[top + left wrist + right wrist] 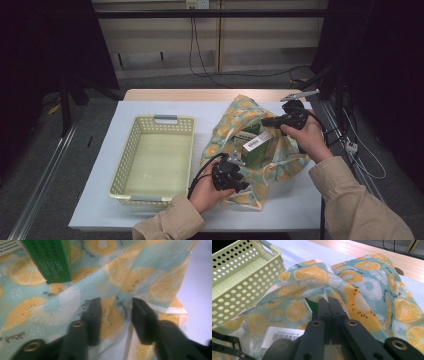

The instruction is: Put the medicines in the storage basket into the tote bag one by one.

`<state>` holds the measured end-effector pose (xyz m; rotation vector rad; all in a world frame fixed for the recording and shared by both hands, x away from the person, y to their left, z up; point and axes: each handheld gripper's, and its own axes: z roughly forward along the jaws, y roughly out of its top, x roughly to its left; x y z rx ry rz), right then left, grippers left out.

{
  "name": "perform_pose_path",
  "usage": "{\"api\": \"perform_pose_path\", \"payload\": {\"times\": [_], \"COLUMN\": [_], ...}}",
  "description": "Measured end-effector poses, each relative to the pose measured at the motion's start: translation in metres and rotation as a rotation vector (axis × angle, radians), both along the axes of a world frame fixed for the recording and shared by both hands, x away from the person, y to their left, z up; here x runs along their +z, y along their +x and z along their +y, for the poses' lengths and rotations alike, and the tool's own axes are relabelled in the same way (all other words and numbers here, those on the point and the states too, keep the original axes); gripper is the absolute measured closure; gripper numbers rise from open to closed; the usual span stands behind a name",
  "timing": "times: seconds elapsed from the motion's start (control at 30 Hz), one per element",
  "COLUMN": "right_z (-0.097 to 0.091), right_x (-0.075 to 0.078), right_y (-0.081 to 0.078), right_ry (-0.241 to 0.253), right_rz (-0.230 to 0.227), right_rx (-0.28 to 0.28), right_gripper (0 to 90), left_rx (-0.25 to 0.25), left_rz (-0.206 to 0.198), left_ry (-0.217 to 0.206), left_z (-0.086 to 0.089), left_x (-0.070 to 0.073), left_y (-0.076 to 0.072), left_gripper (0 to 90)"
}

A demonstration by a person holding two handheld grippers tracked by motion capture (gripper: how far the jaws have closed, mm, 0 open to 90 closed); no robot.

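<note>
While my right gripper pinches the far edge of the fruit-print bag with its jaws pressed flat together on the cloth, my left gripper stands at the bag's near edge, jaws part-way apart with a fold of fabric between them; whether the pads press it I cannot tell. Inside the bag's mouth stands a green box with a white barcode label, its side printed with small figures too blurred to read surely. Left of the bag sits the yellow basket.
</note>
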<state>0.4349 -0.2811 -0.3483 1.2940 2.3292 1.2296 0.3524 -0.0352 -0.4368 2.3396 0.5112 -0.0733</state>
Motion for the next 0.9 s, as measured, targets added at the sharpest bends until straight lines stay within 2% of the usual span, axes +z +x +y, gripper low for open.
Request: {"api": "perform_pose_path", "payload": {"times": [0.1,0.2,0.23,0.3,0.37,0.63,0.9], "right_z": [0.000,0.000,0.001,0.001,0.001,0.002,0.005], "right_x": [0.000,-0.001,-0.001,-0.002,-0.001,0.001,0.005], "right_y": [-0.001,-0.001,-0.002,-0.002,-0.002,-0.006,-0.010], "right_ry": [0.003,0.006,0.006,0.004,0.005,0.003,0.002], "right_rz": [0.000,0.000,0.002,-0.001,-0.001,-0.007,-0.015], "right_rx": [0.004,0.005,0.004,0.005,0.005,0.012,0.022], "right_gripper": [90.0,90.0,90.0,90.0,90.0,90.0,90.0], "left_rx": [0.027,0.029,0.042,0.034,0.037,0.060,0.083], "left_rz": [0.014,0.017,0.008,0.024,0.022,0.002,-0.003], "left_ry": [-0.019,-0.016,-0.005,-0.021,-0.016,-0.053,-0.068], "left_z": [0.001,0.004,0.004,0.005,0.007,0.011,0.015], "left_x": [0.001,0.005,0.007,0.010,0.015,0.039,0.063], "left_y": [0.001,0.002,0.002,0.002,0.002,0.005,0.009], "left_gripper": [80.0,88.3,89.0,89.6,89.8,90.0,90.0]}}
